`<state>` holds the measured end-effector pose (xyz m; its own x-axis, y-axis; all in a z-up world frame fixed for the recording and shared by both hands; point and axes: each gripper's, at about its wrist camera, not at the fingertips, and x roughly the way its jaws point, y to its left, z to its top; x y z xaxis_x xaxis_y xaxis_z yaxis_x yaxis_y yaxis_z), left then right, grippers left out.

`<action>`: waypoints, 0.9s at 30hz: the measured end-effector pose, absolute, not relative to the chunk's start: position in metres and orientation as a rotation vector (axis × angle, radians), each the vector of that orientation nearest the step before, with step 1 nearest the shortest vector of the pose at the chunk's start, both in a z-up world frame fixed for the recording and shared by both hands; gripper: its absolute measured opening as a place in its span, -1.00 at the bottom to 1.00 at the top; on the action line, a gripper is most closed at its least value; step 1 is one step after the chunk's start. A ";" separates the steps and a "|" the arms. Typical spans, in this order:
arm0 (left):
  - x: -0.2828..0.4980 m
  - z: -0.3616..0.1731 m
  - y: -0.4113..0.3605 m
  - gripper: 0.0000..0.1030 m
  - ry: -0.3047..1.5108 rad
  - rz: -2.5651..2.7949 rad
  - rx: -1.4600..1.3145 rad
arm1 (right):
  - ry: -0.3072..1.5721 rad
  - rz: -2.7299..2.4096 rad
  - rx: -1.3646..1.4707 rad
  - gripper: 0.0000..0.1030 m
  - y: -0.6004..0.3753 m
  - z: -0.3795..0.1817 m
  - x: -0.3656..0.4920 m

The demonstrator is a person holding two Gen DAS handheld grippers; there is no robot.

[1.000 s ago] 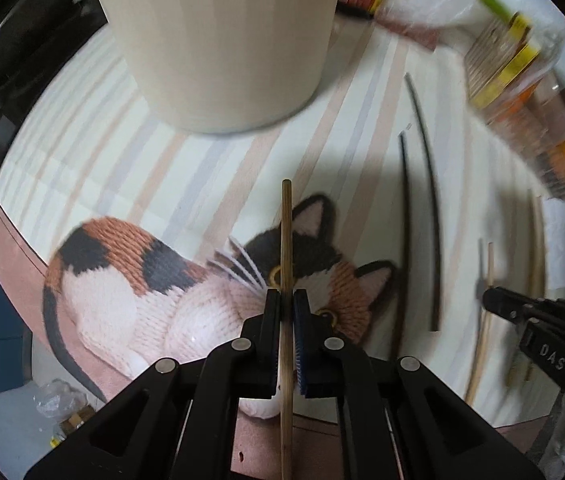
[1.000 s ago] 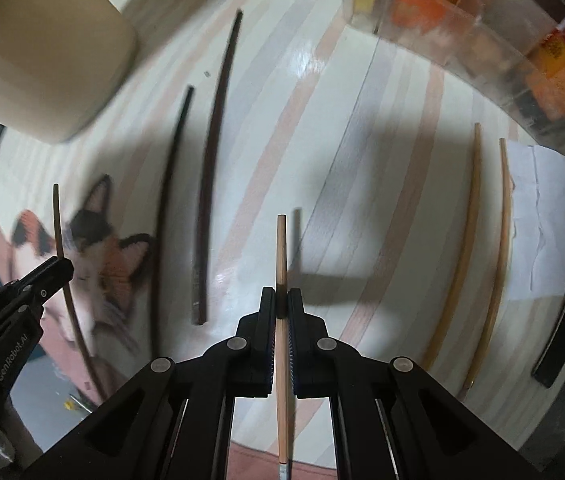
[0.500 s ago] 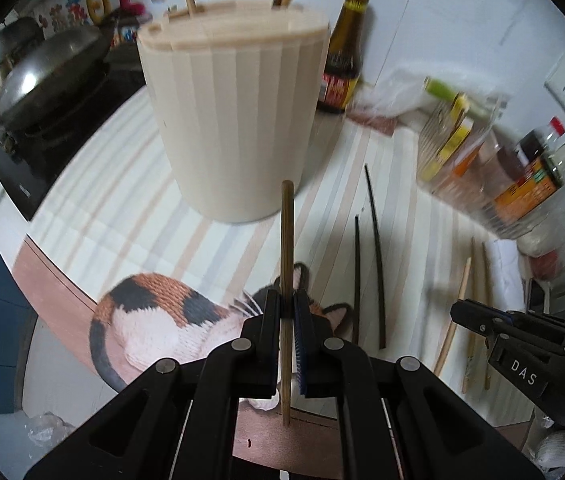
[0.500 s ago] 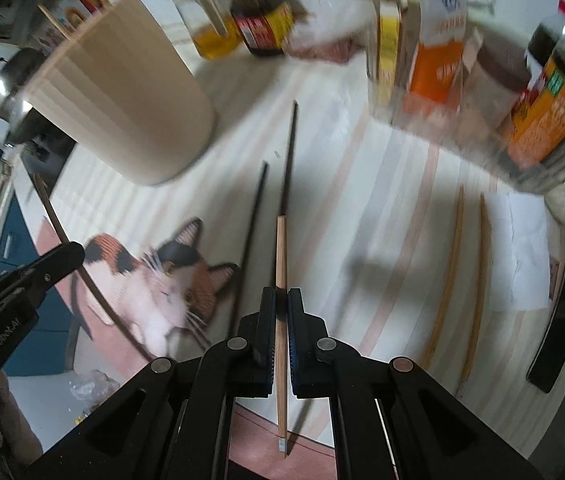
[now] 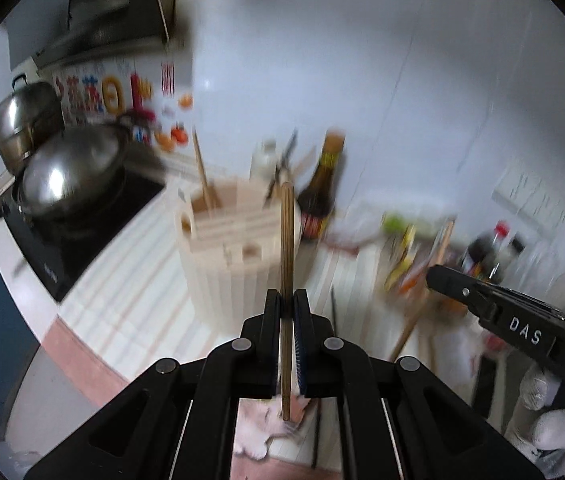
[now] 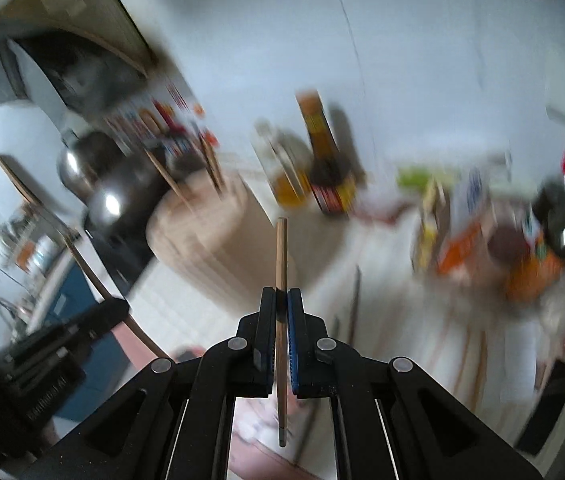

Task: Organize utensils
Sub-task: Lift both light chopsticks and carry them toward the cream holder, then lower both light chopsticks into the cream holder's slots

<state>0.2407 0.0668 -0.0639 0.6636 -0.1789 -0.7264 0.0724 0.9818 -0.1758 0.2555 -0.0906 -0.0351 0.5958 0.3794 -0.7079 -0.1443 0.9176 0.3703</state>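
Note:
My left gripper (image 5: 287, 300) is shut on a brown wooden chopstick (image 5: 286, 236) that points up toward the beige ribbed utensil holder (image 5: 238, 256), which has several chopsticks standing in it. My right gripper (image 6: 281, 298) is shut on a lighter wooden chopstick (image 6: 281, 252) and is raised above the counter, with the holder (image 6: 202, 236) ahead to the left. The right gripper (image 5: 494, 304) also shows at the right of the left wrist view. Dark chopsticks (image 5: 332, 308) and light ones (image 6: 482, 360) lie on the striped mat. Both views are blurred.
A dark sauce bottle (image 5: 320, 196) stands behind the holder. A wok (image 5: 70, 172) and a steel pot (image 5: 22, 120) sit on the stove at the left. Packets and bottles (image 6: 502, 240) crowd the right side of the counter by the white wall.
Both grippers have lifted and tilted up with their chopsticks, so the views swing from the cat mat to the holder's top and the wall.

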 end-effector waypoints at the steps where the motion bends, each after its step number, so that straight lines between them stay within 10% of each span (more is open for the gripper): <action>1: 0.245 -0.052 0.070 -0.93 0.813 -0.145 -0.144 | 0.860 0.318 0.290 -0.90 -0.090 -0.022 0.261; 12: 0.329 0.037 0.119 -0.93 0.654 -0.049 -0.179 | 0.676 0.336 0.305 -0.90 -0.059 0.079 0.355; 27: 0.417 -0.009 0.153 -0.93 0.758 0.030 -0.203 | 0.709 0.326 0.280 -0.90 0.007 0.041 0.453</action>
<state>0.4172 0.1526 -0.0095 0.7266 -0.0458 -0.6855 -0.1002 0.9800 -0.1717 0.4528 0.0073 0.0408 0.7124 0.3836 -0.5877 -0.1960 0.9128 0.3583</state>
